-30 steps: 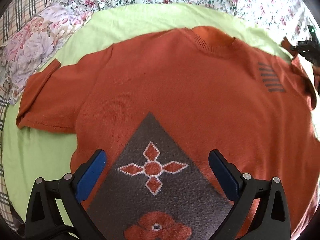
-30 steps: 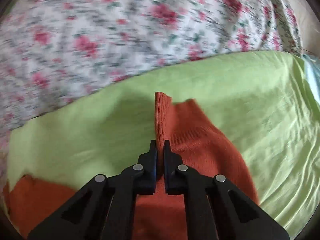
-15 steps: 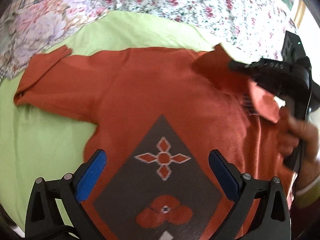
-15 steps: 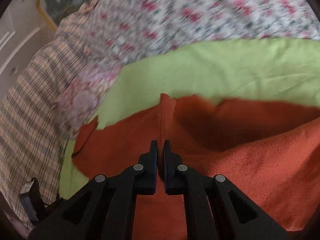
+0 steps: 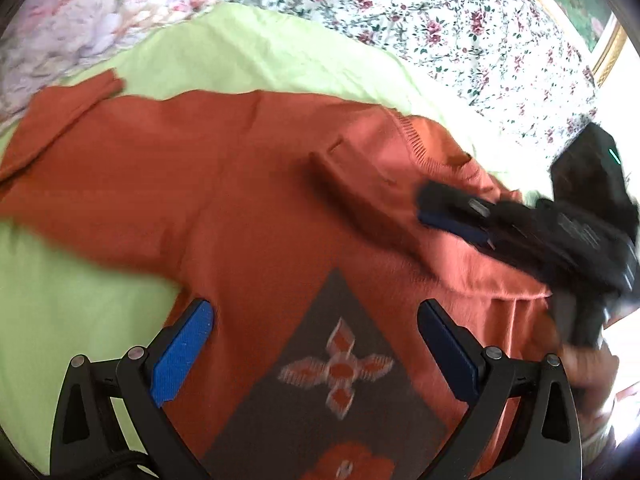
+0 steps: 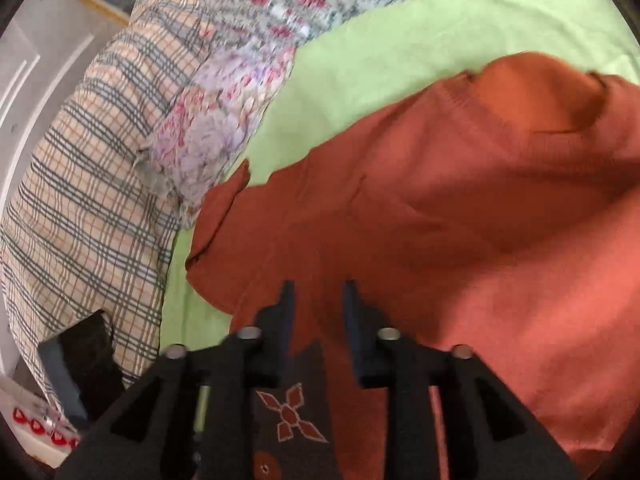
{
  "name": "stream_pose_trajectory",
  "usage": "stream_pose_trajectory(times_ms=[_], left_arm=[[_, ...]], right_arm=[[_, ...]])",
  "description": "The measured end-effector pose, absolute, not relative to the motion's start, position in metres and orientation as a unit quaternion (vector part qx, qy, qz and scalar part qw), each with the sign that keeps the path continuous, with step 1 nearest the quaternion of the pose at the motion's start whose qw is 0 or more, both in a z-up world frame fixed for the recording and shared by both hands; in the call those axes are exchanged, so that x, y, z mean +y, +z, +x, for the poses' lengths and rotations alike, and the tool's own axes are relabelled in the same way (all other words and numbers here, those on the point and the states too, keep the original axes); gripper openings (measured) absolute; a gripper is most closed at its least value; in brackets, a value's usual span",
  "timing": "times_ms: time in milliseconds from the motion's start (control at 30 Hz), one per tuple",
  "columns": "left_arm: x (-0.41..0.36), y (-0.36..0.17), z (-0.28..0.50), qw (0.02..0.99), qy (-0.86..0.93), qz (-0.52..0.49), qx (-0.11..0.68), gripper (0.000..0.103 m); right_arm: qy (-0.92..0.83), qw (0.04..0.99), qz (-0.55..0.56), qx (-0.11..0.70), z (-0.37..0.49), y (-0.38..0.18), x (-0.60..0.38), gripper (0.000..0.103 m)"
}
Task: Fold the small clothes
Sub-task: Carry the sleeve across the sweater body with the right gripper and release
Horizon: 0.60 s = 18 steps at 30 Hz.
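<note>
Rust-orange knitted sweater with grey diamond panel lay flat on lime-green sheet. A second earlier my right gripper pinched right sleeve; it carried sleeve across chest. Right jaws were opening, nothing visibly pinched; sleeve rested folded over body. My left gripper hovered wide, empty, above hem. First fold judged done; left sleeve remained spread.
</note>
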<state>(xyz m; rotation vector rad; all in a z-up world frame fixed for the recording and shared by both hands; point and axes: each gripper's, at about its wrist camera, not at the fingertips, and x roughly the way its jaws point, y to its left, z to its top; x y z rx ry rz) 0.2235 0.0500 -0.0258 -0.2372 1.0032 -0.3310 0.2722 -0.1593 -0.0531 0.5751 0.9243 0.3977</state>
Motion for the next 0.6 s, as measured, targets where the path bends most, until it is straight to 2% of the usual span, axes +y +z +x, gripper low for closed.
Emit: stream_pose_trajectory(times_ms=[300,333,400,433,467,600], left_arm=[[0.024,-0.042,0.318,0.828,-0.211,-0.139,0.501,0.100],[0.019,-0.043,0.323,0.827,-0.213,-0.134,0.502,0.092],[0.009,-0.043,0.327,0.832,-0.219,-0.109,0.498,0.056],[0.005,-0.044,0.326,0.831,-0.224,-0.099,0.500,0.013],[0.004,-0.045,0.325,0.827,-0.229,-0.099,0.504,0.007],[0.021,-0.030,0.287,0.858,-0.222,-0.097,0.452,0.006]], right_arm=[[0.116,0.862,0.290,0.399,0.195,-0.018,-0.216,0.035],[0.104,0.865,0.291,0.395,0.184,-0.016,-0.219,0.036],[0.089,0.869,0.296,0.387,0.166,-0.012,-0.224,0.037],[0.082,0.870,0.299,0.383,0.158,-0.010,-0.226,0.038],[0.077,0.871,0.302,0.381,0.153,-0.009,-0.228,0.038],[0.076,0.872,0.304,0.376,0.139,-0.003,-0.233,0.038]])
